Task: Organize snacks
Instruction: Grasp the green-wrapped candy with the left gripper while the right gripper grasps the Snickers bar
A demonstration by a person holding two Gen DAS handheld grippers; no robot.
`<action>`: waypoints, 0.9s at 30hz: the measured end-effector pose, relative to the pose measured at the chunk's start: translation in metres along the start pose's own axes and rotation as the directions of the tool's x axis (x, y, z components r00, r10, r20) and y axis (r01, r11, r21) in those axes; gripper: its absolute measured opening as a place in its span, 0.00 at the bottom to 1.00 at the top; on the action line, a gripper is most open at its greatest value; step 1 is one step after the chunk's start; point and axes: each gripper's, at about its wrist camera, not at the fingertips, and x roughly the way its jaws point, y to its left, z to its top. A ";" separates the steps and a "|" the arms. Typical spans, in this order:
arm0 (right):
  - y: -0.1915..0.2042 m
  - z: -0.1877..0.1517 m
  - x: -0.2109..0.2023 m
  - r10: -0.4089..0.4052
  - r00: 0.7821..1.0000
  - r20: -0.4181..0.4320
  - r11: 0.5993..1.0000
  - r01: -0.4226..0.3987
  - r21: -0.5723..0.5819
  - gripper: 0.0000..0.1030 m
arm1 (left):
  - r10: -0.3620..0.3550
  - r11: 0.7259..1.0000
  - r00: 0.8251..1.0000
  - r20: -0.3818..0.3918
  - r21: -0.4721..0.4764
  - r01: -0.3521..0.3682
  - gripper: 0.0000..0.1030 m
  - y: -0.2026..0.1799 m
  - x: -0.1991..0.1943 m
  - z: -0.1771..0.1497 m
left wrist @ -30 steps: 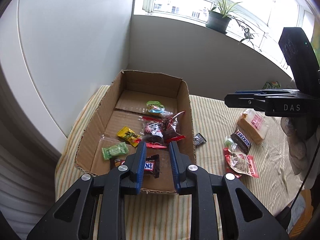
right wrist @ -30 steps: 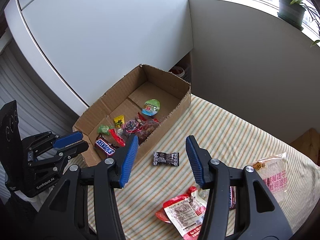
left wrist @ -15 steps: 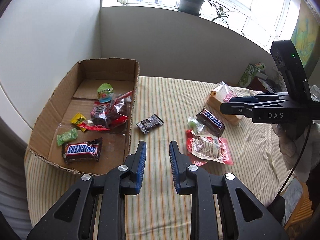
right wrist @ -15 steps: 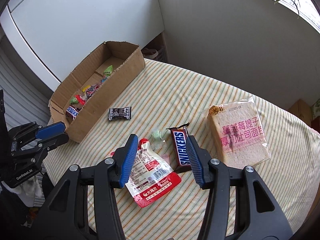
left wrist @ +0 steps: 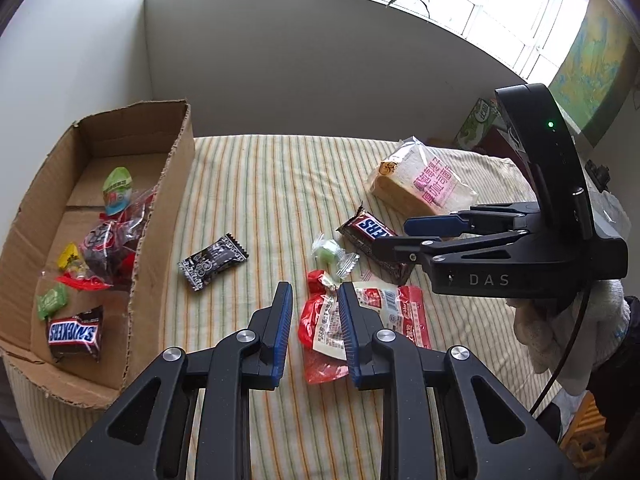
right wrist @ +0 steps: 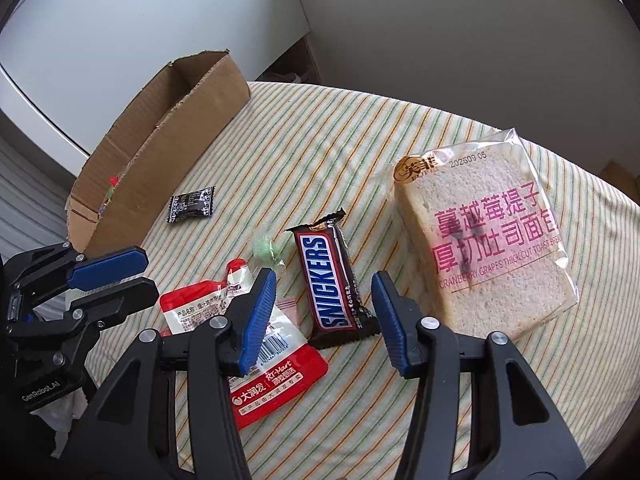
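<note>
- Glossy brown Snickers bar (right wrist: 334, 280) lies flat between the right hand-held gripper's (right wrist: 324, 308) spread jaws, untouched.
- Crinkled red pouch (left wrist: 328, 328) lies below the left hand-held gripper (left wrist: 314, 312), jaws apart.
- Corrugated box (left wrist: 160, 240) sits at the striped worktop's (left wrist: 280, 184) left edge.

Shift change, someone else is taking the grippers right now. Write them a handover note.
Left gripper: open, empty, over the red pouch.
Right gripper: open, empty, straddling the Snickers bar on the table.
Done: the cardboard box already holds several snacks, including another Snickers.
Left on the striped cloth: Snickers bar, red pouch, green candy, black candy, bread pack.
</note>
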 end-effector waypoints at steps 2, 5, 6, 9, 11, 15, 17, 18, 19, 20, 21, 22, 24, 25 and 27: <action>-0.003 0.000 0.006 0.004 1.000 -0.007 1.000 -0.004 0.000 0.50 | -0.011 1.000 1.000 -0.014 0.004 0.011 0.21 -0.001 0.010 0.004; -0.004 0.000 0.013 0.011 1.000 -0.010 1.000 -0.011 -0.009 0.50 | -0.024 1.000 0.999 -0.041 0.015 0.025 0.21 -0.004 0.025 0.007; -0.004 0.000 0.013 0.005 1.000 -0.005 1.000 -0.005 -0.016 0.50 | -0.024 0.999 0.998 -0.050 0.020 0.025 0.21 -0.005 0.030 0.007; -0.004 -0.001 0.014 -0.018 1.000 -0.003 0.999 0.018 -0.027 0.44 | -0.031 0.999 0.997 -0.067 0.017 0.033 0.21 -0.005 0.039 0.009; -0.008 -0.003 0.012 -0.018 1.000 -0.001 1.000 0.018 -0.013 0.39 | -0.036 0.999 0.997 -0.073 0.018 0.038 0.21 -0.006 0.044 0.010; -0.018 -0.009 0.005 -0.018 1.000 0.001 0.999 0.018 0.032 0.30 | -0.030 0.999 0.997 -0.077 0.026 0.032 0.39 -0.008 0.049 0.013; -0.021 -0.012 0.002 -0.016 1.000 0.001 0.999 0.016 0.043 0.30 | -0.024 0.999 0.996 -0.081 0.034 0.027 0.41 -0.011 0.053 0.014; -0.022 -0.014 0.001 -0.018 1.000 -0.002 0.999 0.018 0.042 0.30 | -0.021 0.999 0.996 -0.083 0.038 0.025 0.41 -0.012 0.055 0.015; -0.022 -0.015 0.000 -0.022 1.000 -0.004 0.999 0.022 0.042 0.30 | -0.016 0.999 0.996 -0.087 0.044 0.020 0.41 -0.014 0.057 0.016; -0.024 -0.017 -0.002 -0.025 1.000 -0.006 0.999 0.025 0.044 0.30 | -0.008 0.999 0.996 -0.090 0.048 0.013 0.41 -0.015 0.062 0.018; -0.024 -0.018 -0.002 -0.027 1.000 -0.009 0.999 0.028 0.043 0.30 | 0.000 0.998 0.996 -0.095 0.055 0.006 0.41 -0.017 0.066 0.018; -0.024 -0.018 -0.003 -0.030 0.999 -0.011 0.999 0.030 0.044 0.30 | 0.009 0.998 0.995 -0.098 0.063 -0.002 0.41 -0.019 0.071 0.020; -0.026 -0.021 -0.005 -0.030 0.999 -0.014 0.999 0.031 0.042 0.30 | 0.027 0.997 0.995 -0.100 0.080 -0.019 0.41 -0.022 0.077 0.020; -0.027 -0.021 -0.005 -0.029 0.999 -0.015 0.999 0.030 0.041 0.30 | 0.037 0.996 0.995 -0.093 0.086 -0.029 0.41 -0.023 0.079 0.021; -0.027 -0.021 -0.006 -0.030 0.999 -0.015 0.999 0.031 0.041 0.30 | 0.050 0.994 0.995 -0.083 0.098 -0.042 0.41 -0.025 0.080 0.021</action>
